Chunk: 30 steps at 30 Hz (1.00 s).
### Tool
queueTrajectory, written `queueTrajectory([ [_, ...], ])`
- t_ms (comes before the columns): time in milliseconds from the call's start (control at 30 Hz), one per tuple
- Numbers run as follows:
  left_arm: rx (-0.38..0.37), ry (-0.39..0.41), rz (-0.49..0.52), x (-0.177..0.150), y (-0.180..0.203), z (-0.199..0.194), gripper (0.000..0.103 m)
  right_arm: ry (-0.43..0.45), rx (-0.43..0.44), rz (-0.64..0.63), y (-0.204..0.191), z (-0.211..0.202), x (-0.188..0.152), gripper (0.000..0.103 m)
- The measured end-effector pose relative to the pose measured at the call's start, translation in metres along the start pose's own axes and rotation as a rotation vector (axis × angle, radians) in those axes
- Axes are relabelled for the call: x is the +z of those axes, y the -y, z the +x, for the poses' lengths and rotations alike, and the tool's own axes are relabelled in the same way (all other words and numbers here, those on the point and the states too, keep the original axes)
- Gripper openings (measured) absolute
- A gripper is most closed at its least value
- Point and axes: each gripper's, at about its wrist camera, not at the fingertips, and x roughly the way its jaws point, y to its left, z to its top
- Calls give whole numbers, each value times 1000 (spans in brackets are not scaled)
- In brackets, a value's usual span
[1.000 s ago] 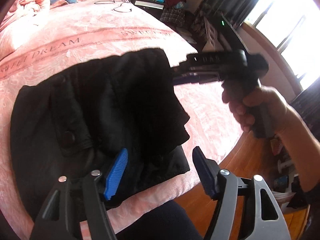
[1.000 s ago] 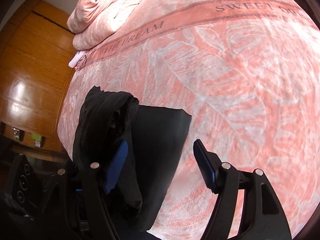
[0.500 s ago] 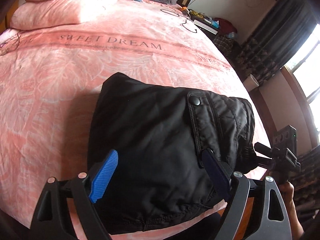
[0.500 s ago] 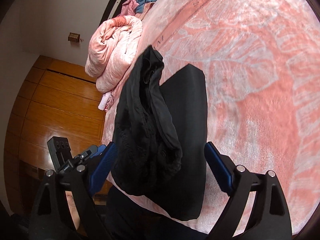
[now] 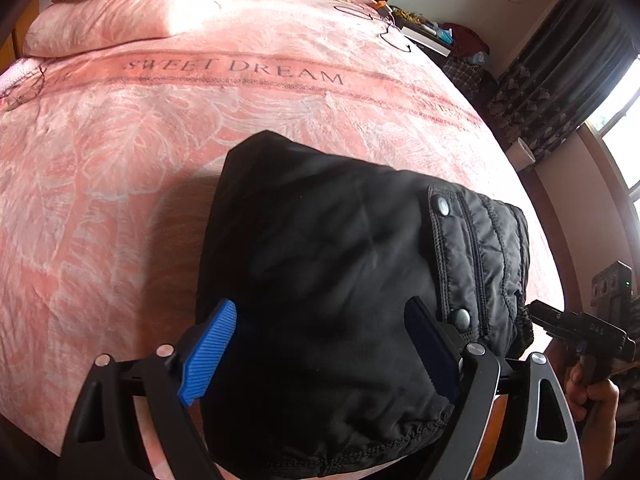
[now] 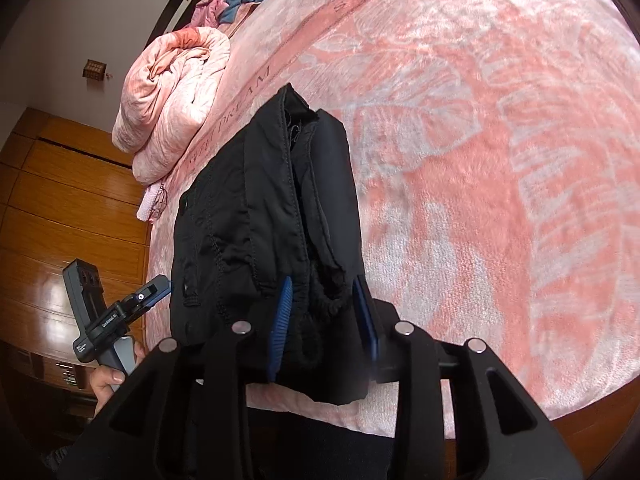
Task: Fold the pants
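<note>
The black quilted pants [image 5: 340, 260] lie folded in a thick bundle near the front edge of the pink bed, snap buttons showing along one side. My left gripper [image 5: 320, 354] hovers open over the bundle's near end, one blue pad on each side of the smooth fabric. In the right wrist view the pants [image 6: 260, 208] show their stacked layers. My right gripper [image 6: 324, 324] is closing on the bunched near edge, and black fabric fills the gap between its pads. Each gripper appears in the other's view: the right gripper [image 5: 538, 312] at the pants' right side, the left gripper [image 6: 154, 292] at their left.
The pink "SWEET DREAM" blanket [image 5: 120, 160] covers the whole bed. Pillows [image 5: 120, 12] and a rolled quilt [image 6: 172, 92] lie at the head end. A wooden wardrobe [image 6: 60, 200] stands on one side. A cluttered nightstand [image 5: 432, 32] and dark curtains [image 5: 560, 60] are on the other.
My left gripper swung across the pants and opened wider, then held still. My right gripper moved in to the pants' edge and its jaws narrowed around the fabric.
</note>
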Motion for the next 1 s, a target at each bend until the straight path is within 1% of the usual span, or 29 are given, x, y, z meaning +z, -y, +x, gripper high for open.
queueTrajectory([
  [67, -11, 26, 4, 1, -1, -10, 87, 63, 23, -31, -17, -18, -3, 32],
  [100, -23, 33, 2, 2, -1, -13, 87, 82, 58, -50, -27, -22, -5, 32],
  [133, -36, 38, 0, 1, -2, -15, 87, 77, 100, -70, -38, -20, -6, 32],
  [167, -40, 39, 2, 1, -2, -15, 87, 53, 137, -92, -47, -13, -8, 32],
  [200, -40, 37, 6, 0, -1, -14, 87, 24, 146, -116, -54, -4, -11, 32],
  [233, -37, 32, 8, -1, -1, -11, 87, 2, 127, -131, -57, 6, -13, 32],
  [300, -41, 18, 0, -4, -3, -5, 87, -50, 82, -101, -43, 28, -19, 32],
  [367, -37, -5, -11, -9, -7, 4, 87, -67, 49, -66, -22, 40, -25, 16],
  [400, -35, -18, -16, -11, -9, 8, 87, -70, 37, -33, -10, 41, -29, 0],
  [433, -36, -33, -18, -14, -10, 12, 87, -77, 53, -1, -2, 41, -30, 0],
  [467, -39, -36, -13, -16, -11, 15, 87, -81, 45, 6, -1, 37, -29, 0],
  [500, -35, -29, -3, -17, -11, 14, 87, -82, 32, -12, -8, 31, -26, 2],
  [533, -36, -23, 4, -18, -11, 14, 87, -70, 35, -36, -18, 22, -22, 17],
  [567, -39, -15, 5, -18, -13, 13, 87, -39, 43, -57, -28, 13, -14, 37],
  [600, -39, 2, 1, -17, -14, 11, 87, -4, 48, -73, -38, 5, -2, 42],
  [633, -34, 21, -1, -16, -15, 9, 87, 20, 56, -80, -46, 1, 11, 44],
  [700, -25, 37, -8, -14, -18, 8, 87, 40, 81, -78, -58, 7, 41, 44],
  [767, -24, 23, -20, -11, -21, 12, 88, 31, 96, -66, -60, 24, 68, 44],
  [833, -14, 13, -16, -12, -22, 17, 88, -3, 96, -28, -50, 50, 88, 45],
  [900, -13, 2, -17, -12, -23, 23, 88, -34, 46, 9, -35, 74, 97, 38],
  [933, -15, 1, -20, -13, -24, 25, 90, -55, 26, 34, -24, 85, 98, 27],
  [967, -17, 1, -24, -13, -24, 28, 91, -69, 6, 52, -13, 93, 97, 20],
  [1000, -21, -1, -26, -13, -24, 30, 92, -80, -8, 65, -4, 99, 95, 6],
])
